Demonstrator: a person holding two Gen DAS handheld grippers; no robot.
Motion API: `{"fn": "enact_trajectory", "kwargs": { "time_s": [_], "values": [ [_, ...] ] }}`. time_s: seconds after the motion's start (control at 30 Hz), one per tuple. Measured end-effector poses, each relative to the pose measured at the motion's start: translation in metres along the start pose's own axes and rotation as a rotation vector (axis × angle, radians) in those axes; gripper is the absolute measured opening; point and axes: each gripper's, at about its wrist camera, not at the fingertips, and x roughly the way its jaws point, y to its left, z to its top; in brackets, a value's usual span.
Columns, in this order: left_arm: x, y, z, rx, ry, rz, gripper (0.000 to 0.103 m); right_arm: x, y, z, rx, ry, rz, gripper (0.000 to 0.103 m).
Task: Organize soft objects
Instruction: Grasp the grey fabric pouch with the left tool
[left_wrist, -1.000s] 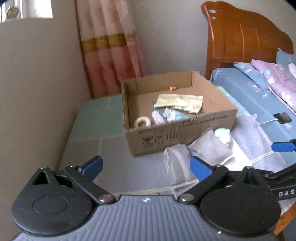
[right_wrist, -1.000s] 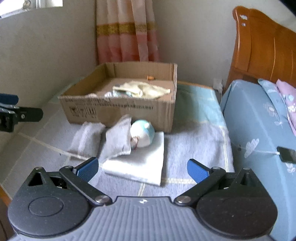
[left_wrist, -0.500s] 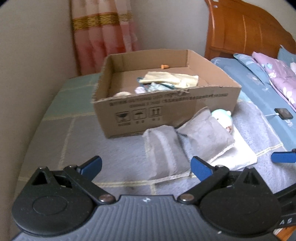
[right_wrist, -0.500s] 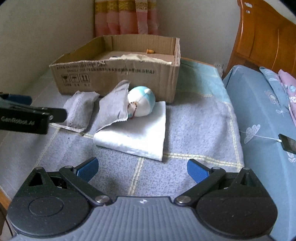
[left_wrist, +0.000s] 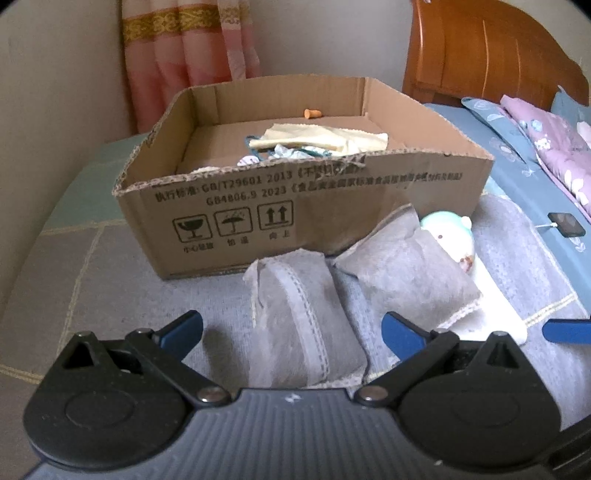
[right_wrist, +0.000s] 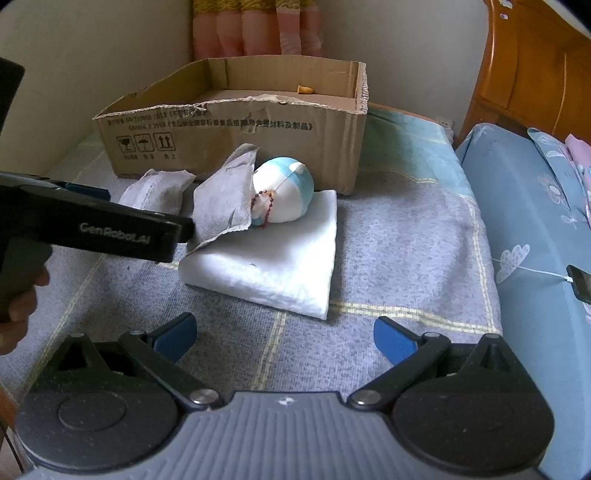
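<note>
A: Where are the soft things?

B: Two grey pouches lie in front of the cardboard box (left_wrist: 303, 206). The nearer grey pouch (left_wrist: 299, 321) lies flat on the grey blanket (right_wrist: 399, 251), between the fingers of the left gripper (left_wrist: 291, 328), w/ jaws spread wide, not touching it. The second grey pouch (right_wrist: 225, 203) leans on the plush ball (right_wrist: 284, 194), both on the folded white cloth (right_wrist: 280, 266).

A: And the right gripper (right_wrist: 284, 336)?

B: Also wide open, holding nothing, above the blanket, near the cloth's front edge.

A: Inside the box?

B: A yellow cloth (left_wrist: 321, 138), some crumpled things, and a small orange piece (left_wrist: 312, 113) at the back wall. A hand (right_wrist: 18, 306) grips the left tool's handle.
</note>
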Motion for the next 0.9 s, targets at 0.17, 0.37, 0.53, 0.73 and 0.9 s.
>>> {"fn": "enact_trajectory", "kwargs": {
  "time_s": [0.17,0.37,0.53,0.73,0.9],
  "values": [
    [0.007,0.009,0.000,-0.042,0.024,0.032,0.102,0.002,0.000,0.002,0.003,0.004,0.004,0.103],
    [0.000,0.015,-0.006,-0.011,-0.007,0.120,0.103,0.001,0.000,0.003,0.006,0.005,0.006,0.103],
    [-0.001,0.008,-0.003,-0.011,-0.023,0.113,0.085,0.001,0.002,0.003,0.006,0.007,0.005,0.103],
    [-0.004,0.002,-0.004,-0.030,-0.054,0.063,0.049,-0.002,0.002,0.005,0.005,0.001,0.003,0.103],
    [-0.007,0.001,-0.004,-0.010,-0.061,0.045,0.036,-0.005,0.003,0.009,0.000,-0.015,0.002,0.103]
  ]
}}
